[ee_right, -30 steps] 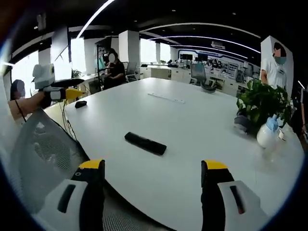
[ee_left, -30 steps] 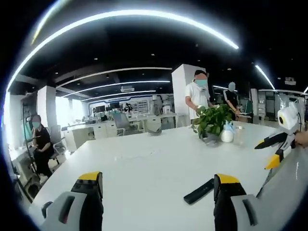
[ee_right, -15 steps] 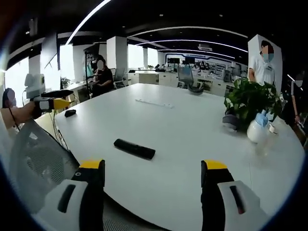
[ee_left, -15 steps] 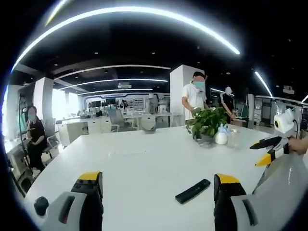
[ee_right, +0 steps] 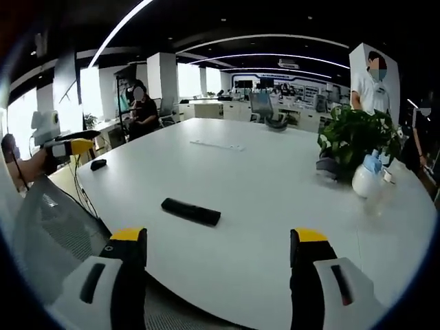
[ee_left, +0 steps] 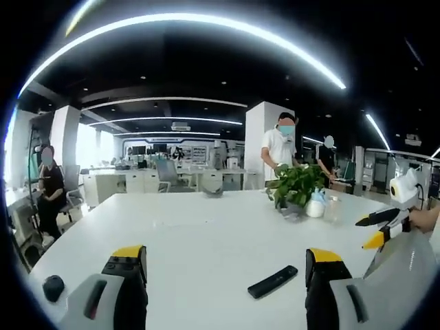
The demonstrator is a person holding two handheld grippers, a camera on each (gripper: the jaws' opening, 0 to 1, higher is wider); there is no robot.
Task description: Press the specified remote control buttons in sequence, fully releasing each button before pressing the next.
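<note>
Both our hand-held grippers (ee_left: 225,278) (ee_right: 218,265) are spread, empty; the remote (ee_right: 190,211) lies mid-frame on the tabletop (ee_right: 275,185). We should approach slowly, one jaw tip over the button.

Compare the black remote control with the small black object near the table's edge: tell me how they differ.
The remote control is a long, flat bar; the small black object is short and rounded. The remote control lies well in from the edge of the white table, nearer the right gripper; the small black object sits at the far edge, close to the left gripper. Both are black, lie on the table and are untouched.
</note>
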